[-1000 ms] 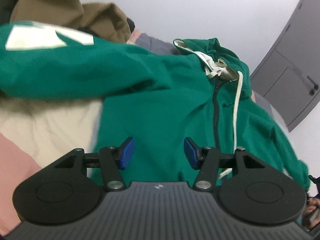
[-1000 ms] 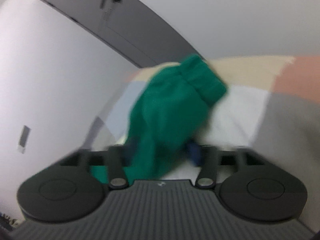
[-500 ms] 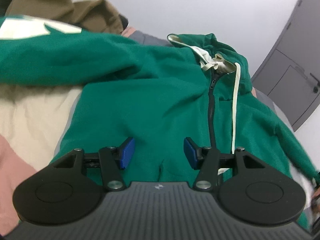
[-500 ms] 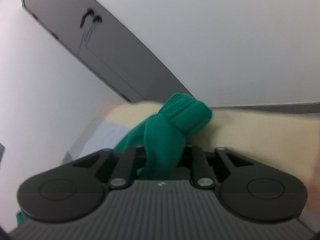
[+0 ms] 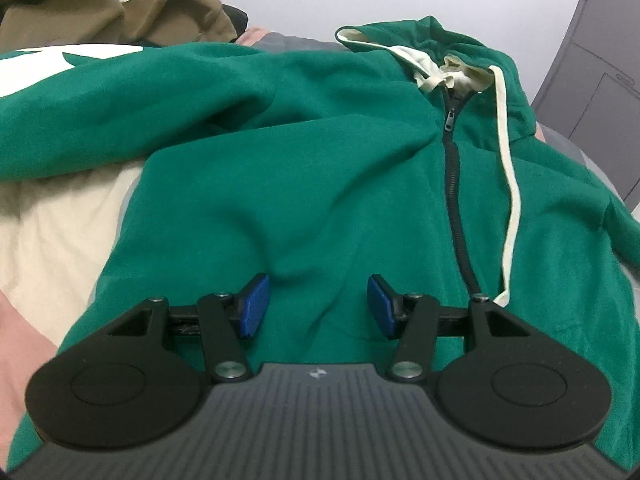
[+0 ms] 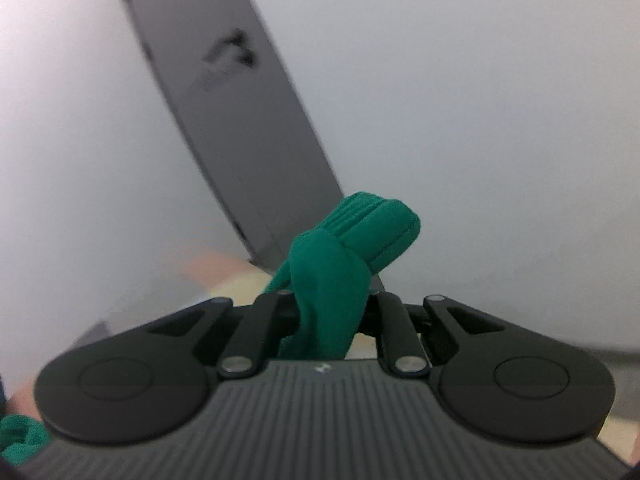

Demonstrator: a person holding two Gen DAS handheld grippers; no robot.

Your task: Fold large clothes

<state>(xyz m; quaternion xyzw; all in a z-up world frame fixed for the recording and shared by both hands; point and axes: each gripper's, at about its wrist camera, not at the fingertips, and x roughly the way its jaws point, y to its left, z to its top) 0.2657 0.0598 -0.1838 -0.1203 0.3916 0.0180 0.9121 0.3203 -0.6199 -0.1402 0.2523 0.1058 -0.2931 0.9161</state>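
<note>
A green zip hoodie (image 5: 320, 168) lies front up on the bed, its dark zipper (image 5: 454, 184) and cream drawstring (image 5: 510, 184) running down the right side, hood at the far end. One sleeve with a white patch stretches off to the left. My left gripper (image 5: 316, 306) hovers low over the hoodie's lower front, open, its blue pads (image 5: 254, 306) apart with only flat cloth beneath. My right gripper (image 6: 330, 312) is shut on the hoodie's other sleeve (image 6: 332, 280); the ribbed cuff (image 6: 372, 224) sticks up beyond the fingers, lifted off the bed.
A brown garment (image 5: 120, 12) is heaped at the far left of the bed. The bedcover (image 5: 52, 216) shows cream, pink and grey patches. A grey wardrobe door (image 5: 592, 88) stands at the right, also seen as the grey door (image 6: 224, 120) against the white wall.
My right gripper closed on the green sleeve, then lifted and rolled with it; the bed dropped out of its view. My left gripper came down closer over the hoodie's front, still open.
</note>
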